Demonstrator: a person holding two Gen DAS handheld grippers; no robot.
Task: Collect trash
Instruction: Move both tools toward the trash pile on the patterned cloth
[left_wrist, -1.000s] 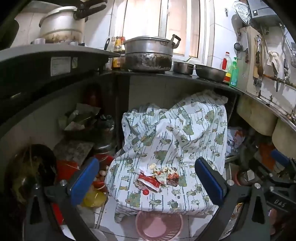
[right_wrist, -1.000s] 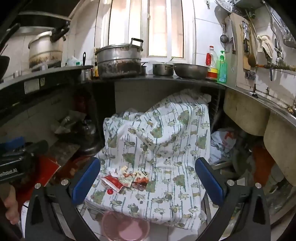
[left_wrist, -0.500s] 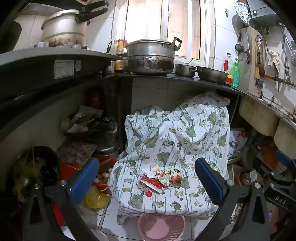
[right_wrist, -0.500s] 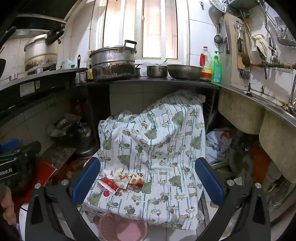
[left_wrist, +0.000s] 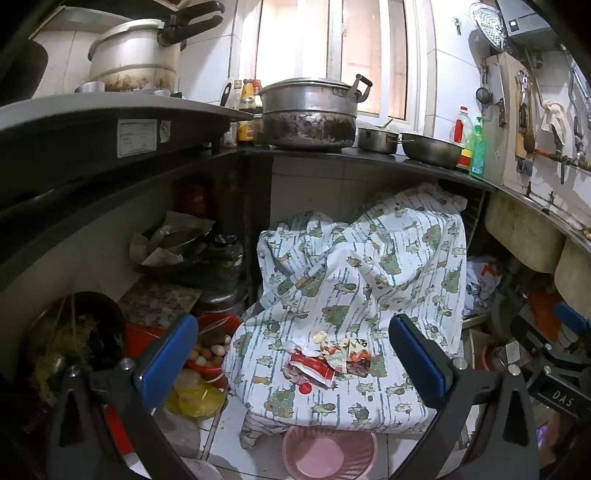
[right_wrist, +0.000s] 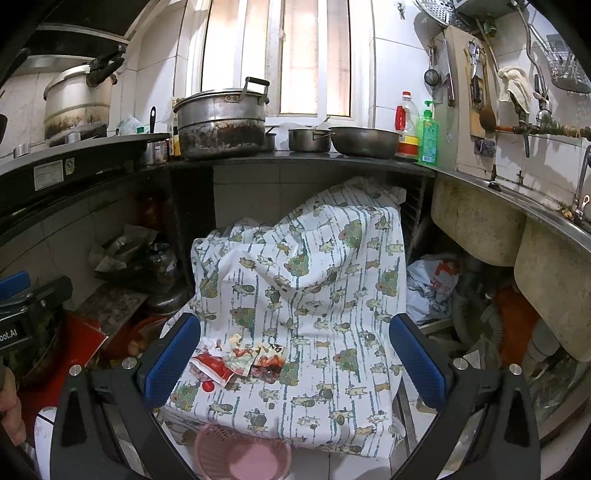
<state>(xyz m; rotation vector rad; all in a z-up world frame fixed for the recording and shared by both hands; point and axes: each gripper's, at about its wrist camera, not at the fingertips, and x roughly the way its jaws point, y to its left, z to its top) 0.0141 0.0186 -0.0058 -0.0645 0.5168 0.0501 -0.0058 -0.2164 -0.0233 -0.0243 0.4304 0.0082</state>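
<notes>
Both grippers, left (left_wrist: 293, 360) & right (right_wrist: 294, 356), wide, empty; wrappers (left_wrist: 327, 363) look light, crinkly, slippery; pinch you a raised edge, w/o cloth (left_wrist: 373, 266).

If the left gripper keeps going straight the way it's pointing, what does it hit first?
Probably the white patterned cloth draped over the bulky shape ahead of the open left gripper, just above the torn red wrappers; depth is unclear.

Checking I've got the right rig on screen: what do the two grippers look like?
Both match: the left gripper and right gripper each have black angular frames with silver bolts and two fingers faced with blue textured pads. White lettering marks the bodies: "DAS" on the right one, letters ending "oot.AI" on the left. A bare hand shows; no sleeve or cables visible.
</notes>
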